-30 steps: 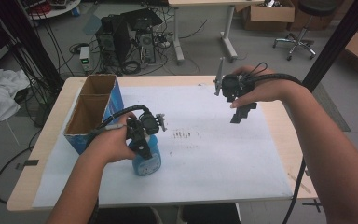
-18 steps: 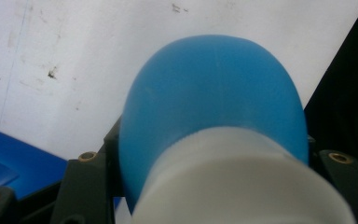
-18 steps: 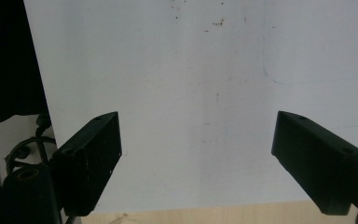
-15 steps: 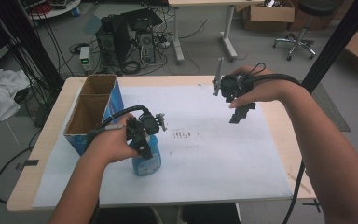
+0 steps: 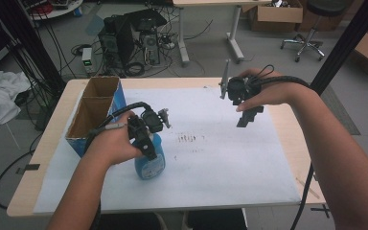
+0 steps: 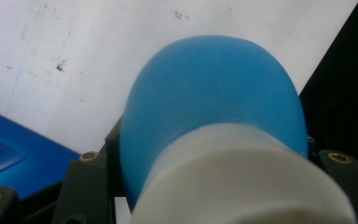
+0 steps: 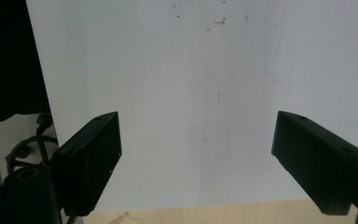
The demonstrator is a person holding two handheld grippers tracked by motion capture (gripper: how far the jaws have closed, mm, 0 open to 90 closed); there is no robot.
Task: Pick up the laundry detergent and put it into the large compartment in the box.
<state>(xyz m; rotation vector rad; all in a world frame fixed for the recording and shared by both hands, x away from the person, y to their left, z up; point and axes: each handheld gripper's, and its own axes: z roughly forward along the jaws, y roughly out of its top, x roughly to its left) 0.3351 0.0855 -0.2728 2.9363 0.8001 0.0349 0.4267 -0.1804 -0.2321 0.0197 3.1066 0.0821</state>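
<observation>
Blue plastic bottle [image 5: 150, 160] clenched in left tongs [image 5: 146, 143] beside open cardboard box [image 5: 96, 112]; right tongs [image 5: 247, 114] released above bare white paper [image 5: 230, 163].

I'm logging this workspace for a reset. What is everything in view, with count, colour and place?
Bottle: one, blue with white neck, near left of sheet.
Cardboard box: one, blue outside, brown inside, two compartments, table's left edge.
Paper sheet: one, white, covering the table.
Computer towers: dark, on floor beyond.
Office chair: one, far right.
Left gripper: black, shut on the bottle.
Right gripper: black, jaws open above the sheet.
</observation>
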